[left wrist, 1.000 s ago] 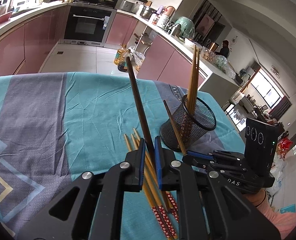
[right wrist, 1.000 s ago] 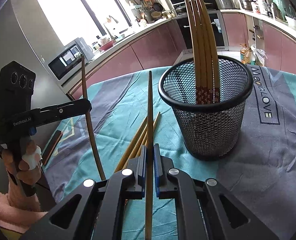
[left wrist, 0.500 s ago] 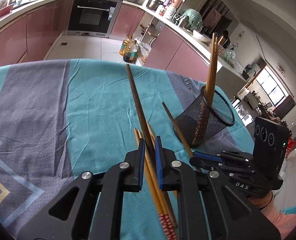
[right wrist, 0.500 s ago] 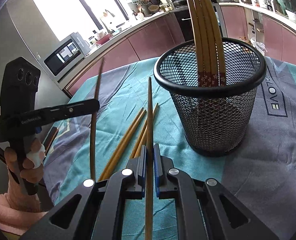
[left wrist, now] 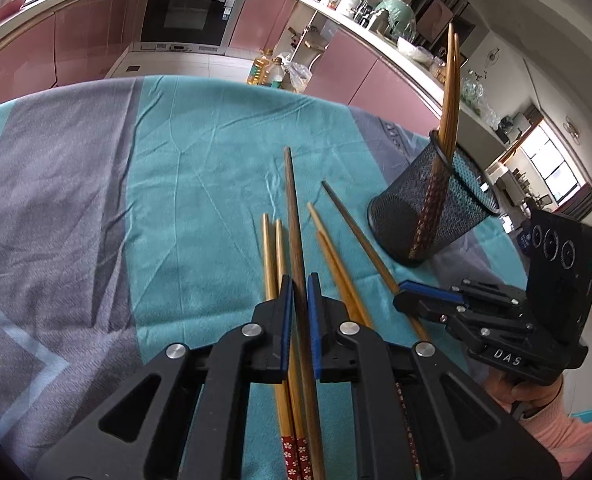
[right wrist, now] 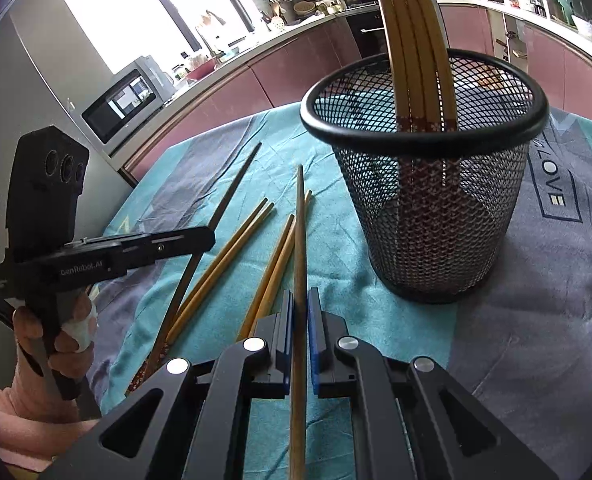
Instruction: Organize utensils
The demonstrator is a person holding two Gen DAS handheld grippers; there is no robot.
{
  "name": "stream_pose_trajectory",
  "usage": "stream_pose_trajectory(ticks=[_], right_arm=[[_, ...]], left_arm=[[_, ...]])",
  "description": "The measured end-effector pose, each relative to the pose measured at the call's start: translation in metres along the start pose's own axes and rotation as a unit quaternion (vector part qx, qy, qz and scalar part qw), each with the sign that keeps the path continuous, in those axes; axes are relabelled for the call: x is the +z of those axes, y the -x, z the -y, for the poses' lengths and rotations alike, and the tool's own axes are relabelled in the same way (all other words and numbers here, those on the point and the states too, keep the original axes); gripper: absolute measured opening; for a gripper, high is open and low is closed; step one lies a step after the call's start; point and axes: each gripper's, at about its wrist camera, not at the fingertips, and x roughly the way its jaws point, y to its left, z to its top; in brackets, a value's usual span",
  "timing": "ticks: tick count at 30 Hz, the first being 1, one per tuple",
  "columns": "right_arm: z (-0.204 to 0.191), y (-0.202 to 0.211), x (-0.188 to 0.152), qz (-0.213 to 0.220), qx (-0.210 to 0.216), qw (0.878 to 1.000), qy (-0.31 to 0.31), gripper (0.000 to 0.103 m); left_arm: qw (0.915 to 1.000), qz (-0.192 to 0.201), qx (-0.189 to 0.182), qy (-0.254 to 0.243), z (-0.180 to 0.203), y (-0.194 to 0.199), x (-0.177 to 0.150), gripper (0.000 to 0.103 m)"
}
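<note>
My left gripper (left wrist: 299,294) is shut on a dark brown chopstick (left wrist: 294,220), which slants low over the teal cloth (left wrist: 200,184). My right gripper (right wrist: 299,306) is shut on a lighter brown chopstick (right wrist: 300,232) whose tip points past the left side of the black mesh cup (right wrist: 435,240). Several bamboo chopsticks (right wrist: 411,40) stand in that cup. More bamboo chopsticks (left wrist: 270,256) lie loose on the cloth between the two grippers. In the right wrist view the left gripper (right wrist: 210,240) sits at the left. The left wrist view shows the right gripper (left wrist: 405,294) and the mesh cup (left wrist: 427,216) to the right.
The table carries a teal and grey cloth (right wrist: 555,280) with printed letters beyond the cup. Pink kitchen cabinets (left wrist: 96,40), an oven (left wrist: 192,12) and a crowded counter ring the room. A microwave (right wrist: 124,104) stands on the counter at the left.
My left gripper has sunk toward the table and its dark chopstick has tipped from steep to nearly flat over the cloth. The right gripper has barely shifted, with the cup a little closer.
</note>
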Motion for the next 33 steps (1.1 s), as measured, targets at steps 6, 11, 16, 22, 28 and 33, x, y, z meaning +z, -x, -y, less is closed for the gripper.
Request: stream_pose_trajectory(ticks=[6, 11, 16, 22, 28, 33], right_arm=[[-0.007, -0.002, -0.002, 0.004, -0.015, 1.0, 0.009, 0.019], [-0.014, 0.002, -0.003, 0.019, -0.028, 0.999, 0.019, 0.039], [-0.018, 0.003, -0.005, 0.025, -0.034, 0.999, 0.027, 0.053], [-0.017, 0.007, -0.008, 0.033, -0.031, 0.999, 0.022, 0.063], [-0.016, 0.014, -0.011, 0.04, -0.029, 0.999, 0.02, 0.068], [-0.016, 0.015, -0.012, 0.041, -0.026, 0.999, 0.018, 0.07]], left_arm=[[0.9996, 0.01, 0.026, -0.004, 0.003, -0.001, -0.012, 0.039], [0.9968, 0.046, 0.065, -0.014, 0.01, 0.01, -0.021, 0.079], [0.9908, 0.079, 0.107, -0.026, 0.012, 0.026, -0.031, 0.096], [0.9861, 0.102, 0.127, -0.033, 0.015, 0.037, -0.038, 0.097], [0.9796, 0.134, 0.142, -0.047, 0.023, 0.049, -0.046, 0.097], [0.9772, 0.14, 0.149, -0.058, 0.031, 0.051, -0.05, 0.097]])
